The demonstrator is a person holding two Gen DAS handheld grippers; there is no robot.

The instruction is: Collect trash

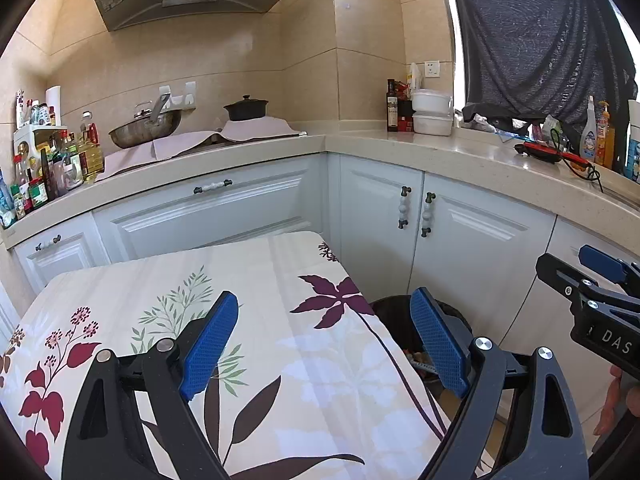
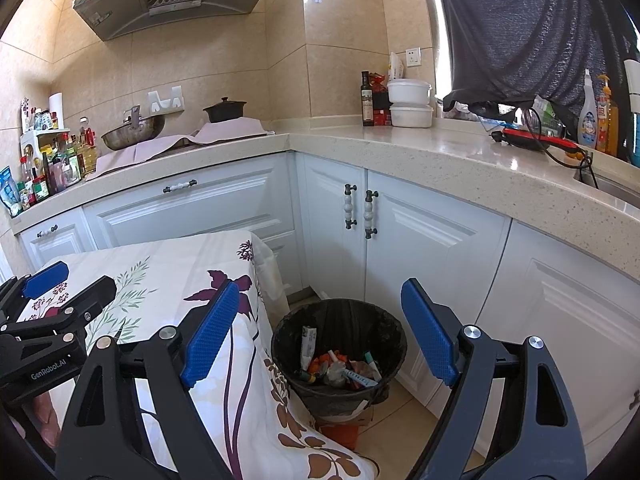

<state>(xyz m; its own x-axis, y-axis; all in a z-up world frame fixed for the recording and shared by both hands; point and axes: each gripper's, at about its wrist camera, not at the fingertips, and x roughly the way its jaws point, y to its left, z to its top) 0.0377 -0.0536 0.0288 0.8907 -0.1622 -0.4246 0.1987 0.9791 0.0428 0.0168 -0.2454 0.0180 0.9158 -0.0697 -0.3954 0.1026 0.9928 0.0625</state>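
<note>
Both grippers hover with fingers spread wide and nothing between them: left gripper (image 1: 324,344) over the floral-cloth counter (image 1: 256,280), right gripper (image 2: 320,332) above the black-lined trash bin (image 2: 340,344) on the floor beside that counter. The collected trash (image 2: 344,368) already lies inside the bin. No loose litter shows on the cloth; scan the surface before reaching, and keep the fingers clear of the liner rim
</note>
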